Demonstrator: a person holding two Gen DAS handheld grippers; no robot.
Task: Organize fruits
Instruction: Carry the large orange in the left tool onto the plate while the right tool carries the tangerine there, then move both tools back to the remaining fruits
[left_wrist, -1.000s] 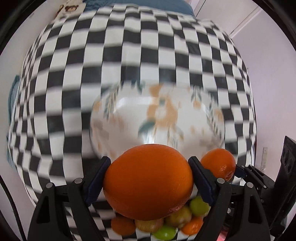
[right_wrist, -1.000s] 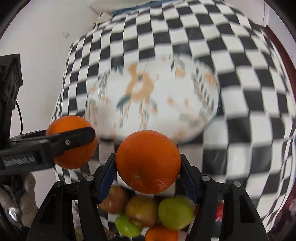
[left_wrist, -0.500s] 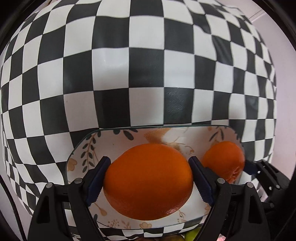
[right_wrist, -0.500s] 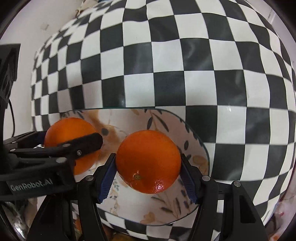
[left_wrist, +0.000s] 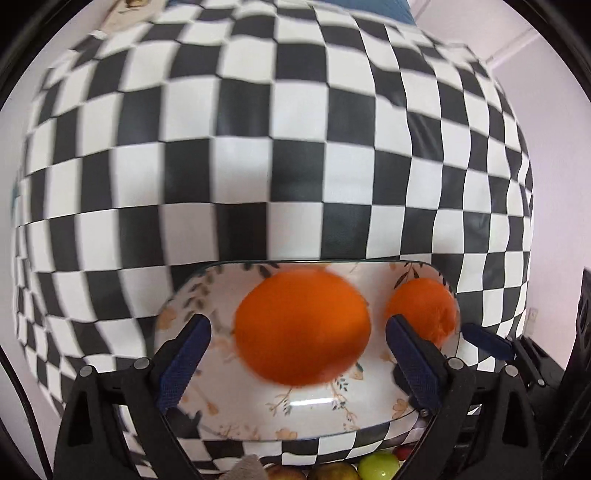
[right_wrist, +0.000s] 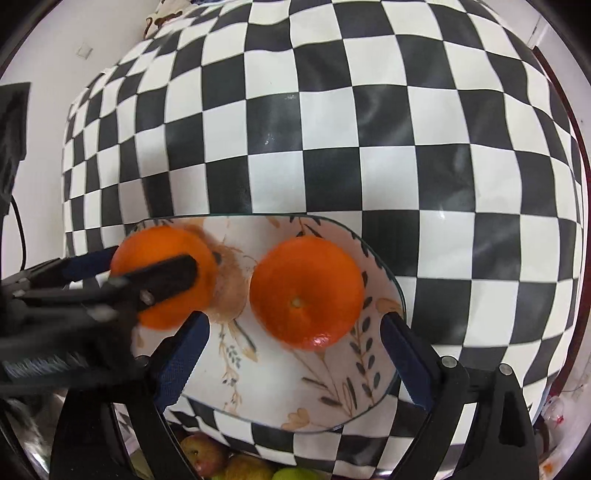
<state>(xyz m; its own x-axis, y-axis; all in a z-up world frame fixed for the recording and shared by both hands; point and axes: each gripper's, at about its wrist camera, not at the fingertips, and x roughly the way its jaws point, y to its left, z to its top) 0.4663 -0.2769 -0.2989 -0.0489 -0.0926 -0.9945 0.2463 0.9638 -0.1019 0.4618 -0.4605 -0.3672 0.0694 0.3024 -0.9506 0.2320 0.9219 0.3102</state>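
A white floral plate (left_wrist: 314, 410) (right_wrist: 258, 391) lies on the checkered tablecloth. Two oranges rest in it. In the left wrist view the large orange (left_wrist: 303, 326) lies between the spread fingers of my left gripper (left_wrist: 297, 354), which is open and clear of it; the second orange (left_wrist: 423, 312) lies to its right. In the right wrist view my right gripper (right_wrist: 295, 350) is open, with its orange (right_wrist: 306, 291) lying free in the plate. The left gripper's finger (right_wrist: 162, 275) crosses the other orange (right_wrist: 162, 275) there.
The black and white checkered tablecloth (left_wrist: 295, 147) (right_wrist: 351, 129) covers the table beyond the plate. A pile of green and reddish fruits (left_wrist: 376, 467) (right_wrist: 236, 465) lies just below the plate's near rim. White walls flank the table.
Both grippers have opened and let their oranges go into the plate. Both have drawn back a little, so more of the plate shows.
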